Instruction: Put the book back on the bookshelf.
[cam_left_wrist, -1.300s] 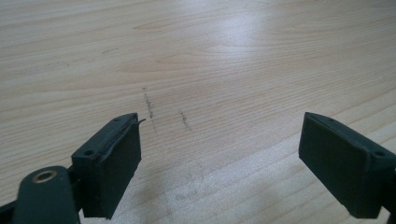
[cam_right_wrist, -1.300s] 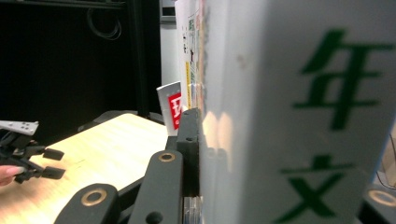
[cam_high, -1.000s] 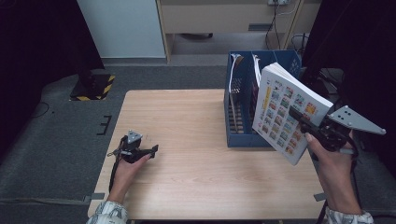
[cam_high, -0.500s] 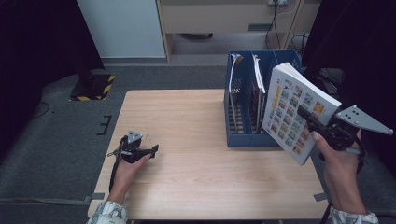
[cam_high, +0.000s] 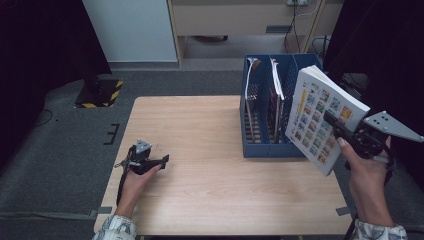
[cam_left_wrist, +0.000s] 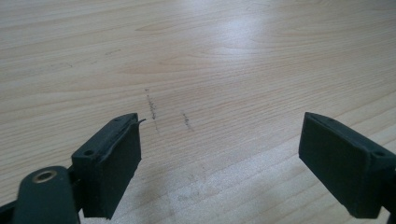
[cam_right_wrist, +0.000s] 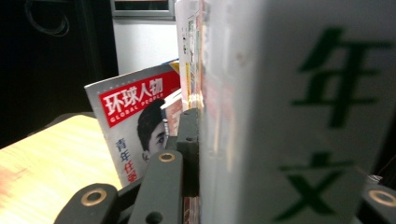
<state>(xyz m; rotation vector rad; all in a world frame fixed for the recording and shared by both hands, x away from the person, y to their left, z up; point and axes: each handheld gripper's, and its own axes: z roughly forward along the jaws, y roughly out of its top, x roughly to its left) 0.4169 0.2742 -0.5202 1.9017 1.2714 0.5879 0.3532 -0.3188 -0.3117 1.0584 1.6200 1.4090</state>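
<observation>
1. Left gripper (cam_high: 162, 161): resting on the table (cam_high: 210, 150) at its near left, held in the left hand (cam_high: 135, 172), jaws spread wide, nothing between them. Pads (cam_left_wrist: 114, 163) just above bare wood with a few faint pencil marks (cam_left_wrist: 152, 107).
2. Table middle: plain light wood, well apart from both grippers.
3. Rack (cam_high: 265, 147): blue, upright at the table's right edge, with slots side by side. Two thin magazines (cam_high: 276, 85) standing in the slots, tops leaning left.
4. Magazine with red title band (cam_right_wrist: 135, 126): seen from the right gripper view, upright beyond the jaws.
5. Book (cam_high: 325, 117): thick, white, cover a grid of small coloured pictures, tilted with its top leaning left, raised off the table just right of the rack and overlapping its right wall. Spine with large green characters close to the right gripper's camera (cam_right_wrist: 322, 121).
6. Right gripper (cam_high: 336, 122): clamped on the book's lower right part, one black jaw flat against the cover. Held up by the right hand (cam_high: 367, 172) past the table's right edge.
</observation>
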